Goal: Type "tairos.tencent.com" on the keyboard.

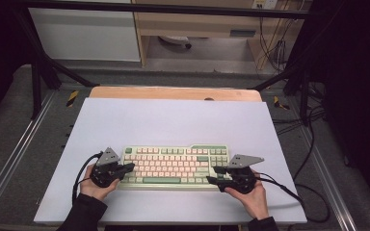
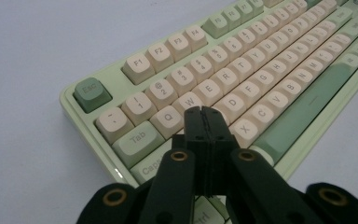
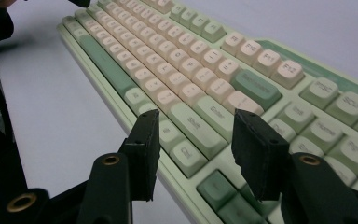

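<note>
The keyboard (image 1: 176,166) lies near the table's (image 1: 173,120) front edge, the left gripper (image 1: 129,167) pressed together over its left keys, the right gripper (image 1: 213,175) spread, pinching nothing, above its right end.

Bench surface and what lies beyond it

A pale lavender sheet (image 1: 173,120) covers the wooden bench (image 1: 173,93); black metal frame bars (image 1: 38,62) stand left and right, black loose cables (image 1: 313,159) trail right, and a light wooden cabinet (image 1: 197,21) stands far behind.

Wood table (image 1: 173,92) w/ pale sheet (image 1: 173,120) on top; green-cream keyboard (image 1: 173,166) lies on sheet.
</note>
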`<state>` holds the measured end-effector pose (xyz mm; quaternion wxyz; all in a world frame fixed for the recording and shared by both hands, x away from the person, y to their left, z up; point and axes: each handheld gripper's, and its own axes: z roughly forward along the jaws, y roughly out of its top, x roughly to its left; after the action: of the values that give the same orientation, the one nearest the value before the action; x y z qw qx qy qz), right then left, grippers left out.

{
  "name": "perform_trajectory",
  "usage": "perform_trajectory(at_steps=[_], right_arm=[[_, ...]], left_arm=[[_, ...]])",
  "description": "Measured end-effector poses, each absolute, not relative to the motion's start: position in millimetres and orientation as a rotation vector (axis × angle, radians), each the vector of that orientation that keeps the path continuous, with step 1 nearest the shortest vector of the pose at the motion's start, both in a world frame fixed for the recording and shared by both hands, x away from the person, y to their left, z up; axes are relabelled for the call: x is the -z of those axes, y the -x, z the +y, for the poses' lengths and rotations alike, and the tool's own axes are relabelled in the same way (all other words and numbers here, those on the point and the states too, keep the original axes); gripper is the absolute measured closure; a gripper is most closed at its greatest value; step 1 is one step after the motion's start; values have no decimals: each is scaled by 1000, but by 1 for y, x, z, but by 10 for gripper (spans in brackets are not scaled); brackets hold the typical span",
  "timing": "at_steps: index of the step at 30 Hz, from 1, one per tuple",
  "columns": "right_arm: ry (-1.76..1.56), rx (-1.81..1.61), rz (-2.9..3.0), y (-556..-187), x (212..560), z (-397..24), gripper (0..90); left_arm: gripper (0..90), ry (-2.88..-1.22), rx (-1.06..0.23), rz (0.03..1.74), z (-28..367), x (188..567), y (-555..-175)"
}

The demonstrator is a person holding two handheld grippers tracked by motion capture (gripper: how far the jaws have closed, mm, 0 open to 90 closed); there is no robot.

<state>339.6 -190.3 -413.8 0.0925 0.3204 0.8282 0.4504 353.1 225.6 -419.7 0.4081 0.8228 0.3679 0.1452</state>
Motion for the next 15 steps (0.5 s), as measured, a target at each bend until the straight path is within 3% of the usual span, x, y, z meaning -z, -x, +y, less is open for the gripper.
perform_trajectory(at_steps=[15], right_arm=[[-953,-1348,2471,-352,406,-155,759]], left_arm=[[899,-2074,-369,923,226,420,-353]])
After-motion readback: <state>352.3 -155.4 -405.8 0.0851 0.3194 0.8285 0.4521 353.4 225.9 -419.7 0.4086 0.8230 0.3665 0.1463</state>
